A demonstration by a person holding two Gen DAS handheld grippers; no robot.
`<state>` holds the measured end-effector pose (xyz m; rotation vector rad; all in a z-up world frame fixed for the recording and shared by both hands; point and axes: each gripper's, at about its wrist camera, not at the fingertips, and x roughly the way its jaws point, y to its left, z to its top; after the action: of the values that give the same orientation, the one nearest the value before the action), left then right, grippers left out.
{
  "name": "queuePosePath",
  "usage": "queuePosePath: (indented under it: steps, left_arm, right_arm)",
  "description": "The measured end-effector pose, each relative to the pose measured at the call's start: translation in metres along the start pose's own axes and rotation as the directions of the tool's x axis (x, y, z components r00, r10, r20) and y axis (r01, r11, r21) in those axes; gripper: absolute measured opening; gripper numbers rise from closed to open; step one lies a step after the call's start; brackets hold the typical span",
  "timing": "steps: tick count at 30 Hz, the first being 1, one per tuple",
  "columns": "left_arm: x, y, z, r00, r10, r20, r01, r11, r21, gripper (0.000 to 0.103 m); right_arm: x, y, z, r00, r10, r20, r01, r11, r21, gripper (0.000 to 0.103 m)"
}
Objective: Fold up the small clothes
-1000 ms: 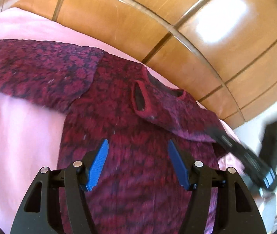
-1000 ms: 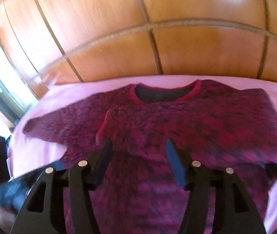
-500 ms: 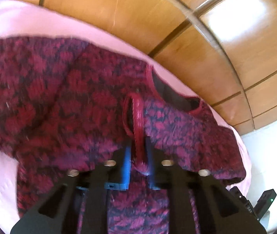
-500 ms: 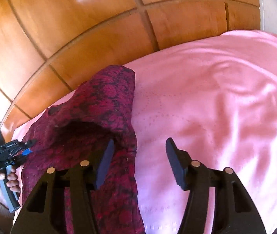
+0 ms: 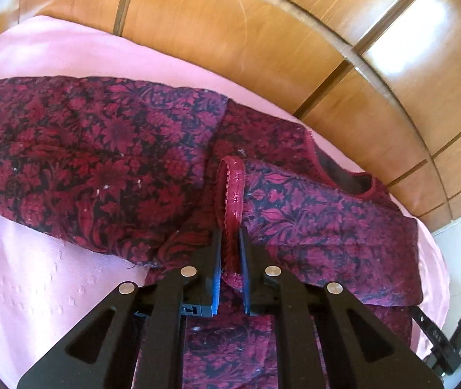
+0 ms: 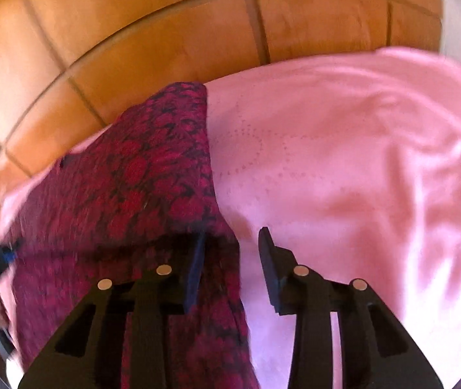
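1. Left gripper [image 5: 230, 243] is pinching the red cuff [image 5: 232, 194] of the sweater [image 5: 100, 162], which is folded across the chest.
2. Sweater lies on the pink blanket [image 5: 36, 275], neckline [image 5: 344, 178] at about 2 o'clock in the left view.
3. Right gripper [image 6: 230, 246] is spread apart over the sweater's edge [image 6: 211, 168], gripping nothing.
4. Wooden panels [image 6: 165, 32] at 12 o'clock.

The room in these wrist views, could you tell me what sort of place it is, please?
Probably a bedroom: a pink bedspread covers a soft, wide surface, glossy wooden panels like a headboard or wardrobe rise behind it, and a dark red floral top lies spread for folding.
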<state>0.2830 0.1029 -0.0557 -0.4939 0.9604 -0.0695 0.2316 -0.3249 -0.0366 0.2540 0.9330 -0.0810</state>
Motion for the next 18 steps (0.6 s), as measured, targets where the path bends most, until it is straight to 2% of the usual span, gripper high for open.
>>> queuePosePath:
  steps: [4, 7, 11, 14, 15, 16, 18]
  left_arm:
    - [-0.012, -0.001, 0.0, 0.999, -0.019, 0.029, 0.018, 0.999, 0.037, 0.009]
    - [-0.02, -0.005, 0.0, 0.998, -0.024, 0.055, 0.02, 0.998, 0.059, 0.009]
    - [-0.029, -0.011, 0.0, 0.996, -0.019, 0.09, 0.012, 0.997, 0.079, 0.009]
    - [-0.026, -0.005, -0.004, 0.995, 0.022, 0.096, -0.029, 0.997, 0.071, 0.009]
    - [-0.02, -0.003, -0.008, 0.994, 0.06, 0.087, -0.066, 0.995, 0.071, 0.009]
    - [-0.014, -0.001, -0.011, 0.992, 0.094, 0.079, -0.1, 0.992, 0.073, 0.009]
    - [-0.003, 0.007, -0.018, 0.992, 0.104, 0.07, -0.11, 0.991, 0.078, 0.009]
  right_arm:
    - [-0.041, 0.015, 0.008, 0.996, 0.05, 0.069, -0.044, 0.996, -0.081, 0.036]
    - [-0.044, 0.039, 0.025, 0.989, 0.103, 0.109, -0.091, 0.99, -0.111, 0.043]
    - [-0.004, 0.071, 0.038, 0.991, 0.118, 0.067, -0.11, 0.987, -0.118, 0.043]
    - [0.035, 0.085, 0.034, 0.998, 0.066, 0.005, -0.065, 0.989, -0.132, 0.042]
    - [0.045, 0.086, 0.03, 0.999, 0.046, -0.009, -0.046, 0.989, -0.141, 0.042]
    - [0.053, 0.086, 0.023, 1.0, 0.03, -0.001, -0.03, 0.988, -0.15, 0.042]
    - [0.056, 0.085, 0.015, 0.999, 0.028, 0.043, -0.021, 0.987, -0.161, 0.042]
